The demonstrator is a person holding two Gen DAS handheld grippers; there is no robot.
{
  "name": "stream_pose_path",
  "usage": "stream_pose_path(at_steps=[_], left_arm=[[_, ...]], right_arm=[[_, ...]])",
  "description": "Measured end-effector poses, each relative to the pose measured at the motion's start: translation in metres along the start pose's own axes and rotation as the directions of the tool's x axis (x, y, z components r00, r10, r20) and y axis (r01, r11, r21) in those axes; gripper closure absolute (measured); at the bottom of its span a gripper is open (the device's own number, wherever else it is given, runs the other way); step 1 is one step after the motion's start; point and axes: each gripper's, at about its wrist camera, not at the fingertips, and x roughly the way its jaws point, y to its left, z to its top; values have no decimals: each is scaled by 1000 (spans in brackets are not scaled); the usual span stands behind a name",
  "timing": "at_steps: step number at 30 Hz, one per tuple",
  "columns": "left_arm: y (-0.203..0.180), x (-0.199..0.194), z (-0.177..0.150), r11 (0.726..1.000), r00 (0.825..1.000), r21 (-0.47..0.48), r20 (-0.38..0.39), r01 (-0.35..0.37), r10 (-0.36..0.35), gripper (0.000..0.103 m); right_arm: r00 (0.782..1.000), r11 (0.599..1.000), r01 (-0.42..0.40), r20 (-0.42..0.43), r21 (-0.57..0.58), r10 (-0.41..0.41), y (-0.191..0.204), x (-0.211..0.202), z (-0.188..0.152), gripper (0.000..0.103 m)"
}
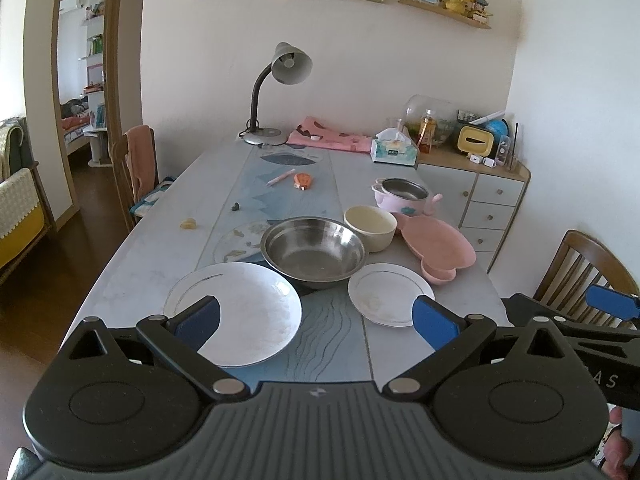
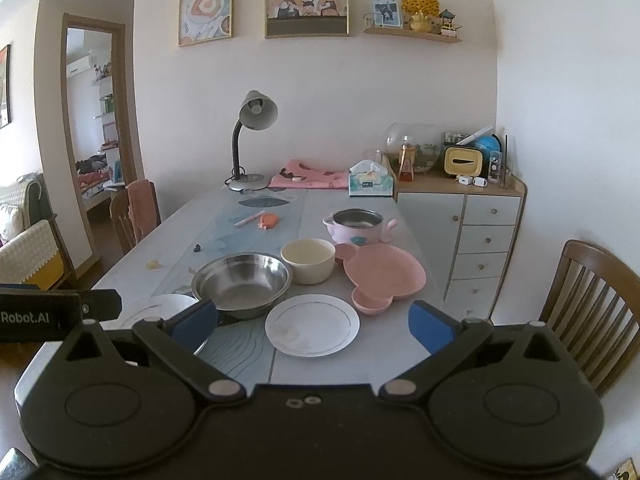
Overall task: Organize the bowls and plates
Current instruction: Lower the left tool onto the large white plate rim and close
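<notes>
On the table's near end lie a large white plate, a steel bowl, a small white plate, a cream bowl, a pink divided dish and a pink pot. My left gripper hovers open above the near table edge, nothing between its fingers. In the right wrist view the small white plate lies between the open blue pads of my right gripper, which holds nothing. The steel bowl, cream bowl and pink dish sit behind it.
A desk lamp, pink cloth and tissue box stand at the table's far end. A pen and orange item lie mid-table. A cabinet and a wooden chair are at the right, another chair left.
</notes>
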Motion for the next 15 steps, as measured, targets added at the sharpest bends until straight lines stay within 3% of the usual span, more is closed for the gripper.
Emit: stream_pose_path(at_steps=[15], left_arm=[[92, 85, 10, 994, 989, -32, -105, -106, 102, 0]], right_arm=[[986, 991, -117, -123, -65, 109, 54, 95, 1, 0]])
